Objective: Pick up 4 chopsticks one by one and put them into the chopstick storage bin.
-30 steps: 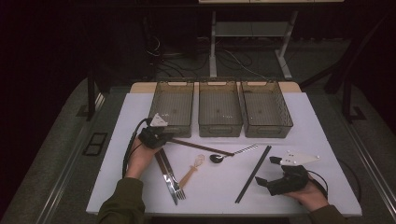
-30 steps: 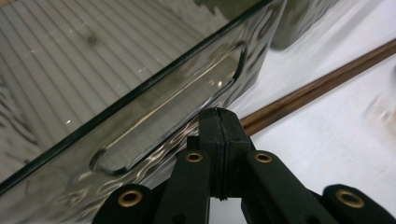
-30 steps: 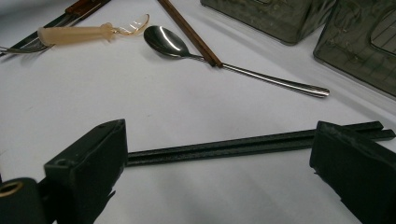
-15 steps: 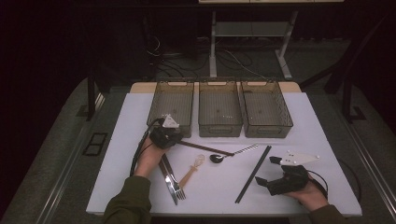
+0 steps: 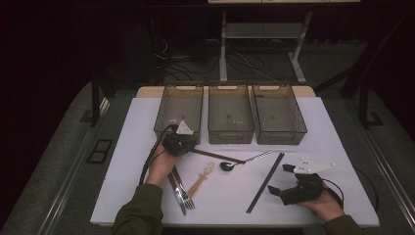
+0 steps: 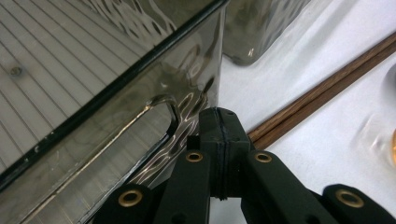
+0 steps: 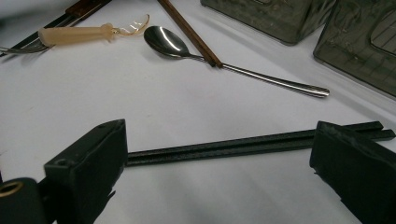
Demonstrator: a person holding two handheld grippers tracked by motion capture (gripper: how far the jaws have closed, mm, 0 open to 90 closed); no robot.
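Your right gripper (image 7: 219, 177), jaws wide, straddles the black chopsticks (image 7: 233, 145) ready to grasp; your left gripper (image 6: 218, 140), jaws closed empty, nears the left bin (image 5: 179, 108).

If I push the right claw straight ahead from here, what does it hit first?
Most likely the black chopsticks, lying crosswise just beyond the right claw, whose jaws stand wide open. The metal spoon lies farther on. Depth is hard to judge.

We find no legible text, label, brand, number or sign on anything in these views.
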